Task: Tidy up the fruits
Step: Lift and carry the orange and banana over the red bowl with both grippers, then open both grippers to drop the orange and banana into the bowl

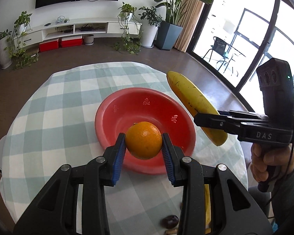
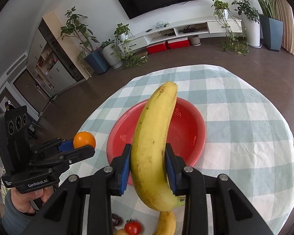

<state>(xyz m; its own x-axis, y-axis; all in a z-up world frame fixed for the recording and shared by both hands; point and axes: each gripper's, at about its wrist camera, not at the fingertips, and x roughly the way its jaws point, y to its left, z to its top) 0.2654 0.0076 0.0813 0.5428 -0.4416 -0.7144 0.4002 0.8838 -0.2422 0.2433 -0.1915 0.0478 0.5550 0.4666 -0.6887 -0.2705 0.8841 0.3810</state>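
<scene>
The left claw (image 1: 143,145) is closed on an orange (image 1: 144,140), its blue pads pressing the fruit's two sides. The orange hangs in the air over the near rim of a red bowl (image 1: 147,105), its stem end turned up and away from the camera.

The right claw (image 2: 148,163) is clamped on a banana (image 2: 153,146) below the middle of its length. The banana's long axis runs along the claw's fingers: its blunt tip points forward and up, away from the hand, and its stem end curves down toward the near table edge. It is held in the air above the bowl, just right of the orange.

The bowl sits near the middle of a round table (image 2: 245,117) under a checked cloth and has nothing in it. At the near edge of the table lie a second banana (image 2: 166,223), a tomato (image 2: 132,227) and a dark fruit (image 2: 116,220).
</scene>
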